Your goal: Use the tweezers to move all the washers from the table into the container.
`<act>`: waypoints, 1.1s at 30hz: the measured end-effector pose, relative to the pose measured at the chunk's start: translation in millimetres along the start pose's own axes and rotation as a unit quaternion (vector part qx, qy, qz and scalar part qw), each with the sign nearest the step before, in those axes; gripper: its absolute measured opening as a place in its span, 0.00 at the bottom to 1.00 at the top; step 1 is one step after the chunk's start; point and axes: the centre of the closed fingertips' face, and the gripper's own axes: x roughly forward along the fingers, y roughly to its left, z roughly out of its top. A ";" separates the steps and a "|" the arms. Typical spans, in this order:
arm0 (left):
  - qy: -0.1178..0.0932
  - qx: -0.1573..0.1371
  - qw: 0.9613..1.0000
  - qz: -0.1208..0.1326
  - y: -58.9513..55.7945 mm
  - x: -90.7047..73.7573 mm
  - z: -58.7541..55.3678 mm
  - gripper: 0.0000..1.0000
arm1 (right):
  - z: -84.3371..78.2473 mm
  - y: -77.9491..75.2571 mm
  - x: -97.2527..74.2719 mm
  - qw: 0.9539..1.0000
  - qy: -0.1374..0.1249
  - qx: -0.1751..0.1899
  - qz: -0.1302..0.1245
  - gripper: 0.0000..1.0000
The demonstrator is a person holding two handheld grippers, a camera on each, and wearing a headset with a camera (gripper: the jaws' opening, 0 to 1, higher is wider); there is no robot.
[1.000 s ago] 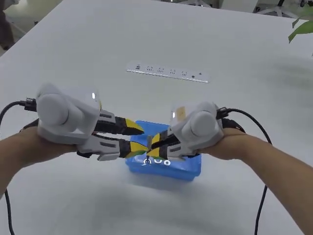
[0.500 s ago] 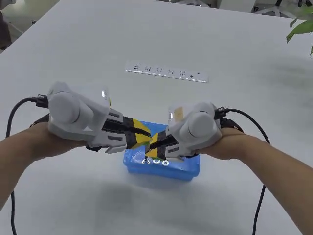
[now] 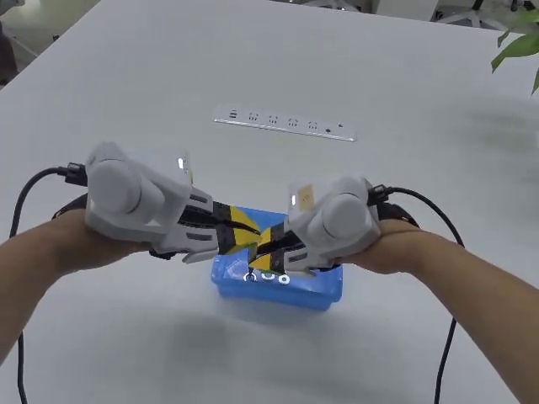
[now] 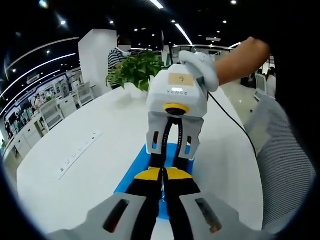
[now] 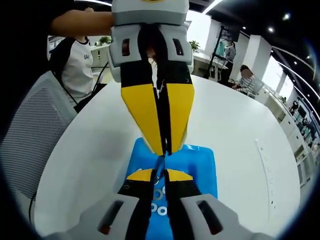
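Bright, even overhead light comes from ceiling strips (image 4: pixel 181 33) far beyond the left claw (image 4: pixel 163 174). Soft shadows fall on the white tabletop (image 3: pixel 253 50). Fisheye edges bend.

This is an open-plan office. A broad white surface (image 3: pixel 404 76) of meeting-table size carries a white power strip (image 3: pixel 285 124). A grey mesh office chair (image 4: pixel 287 165) stands at its edge. In the left gripper view, rows of desks and chairs (image 4: pixel 55 107) run back along the left side under a dark ceiling with long strip lights (image 4: pixel 180 32) and small spotlights (image 4: pixel 62 22). A white pillar (image 4: pixel 95 55) rises behind a potted plant (image 4: pixel 135 70). In the right gripper view, a person (image 5: pixel 247 80) sits at another white desk farther back.
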 end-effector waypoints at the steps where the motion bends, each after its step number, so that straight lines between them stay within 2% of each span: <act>1: 0.000 0.000 1.000 0.000 -0.1 0.0 0.0 0.05 | -0.1 0.2 -0.1 1.000 0.000 0.000 0.000 0.10; 16: 0.006 -0.001 1.000 0.012 3.8 -1.5 -0.3 0.05 | -0.4 -0.8 -1.5 1.000 0.002 0.001 -0.008 0.15; 23: 0.007 -0.006 1.000 0.017 5.3 -0.9 -0.4 0.05 | -0.9 -4.5 -6.5 1.000 -0.005 0.022 -0.016 0.18; 33: 0.012 -0.007 1.000 0.018 4.7 0.0 0.4 0.04 | -2.3 -2.2 -13.4 0.999 -0.009 0.048 -0.019 0.23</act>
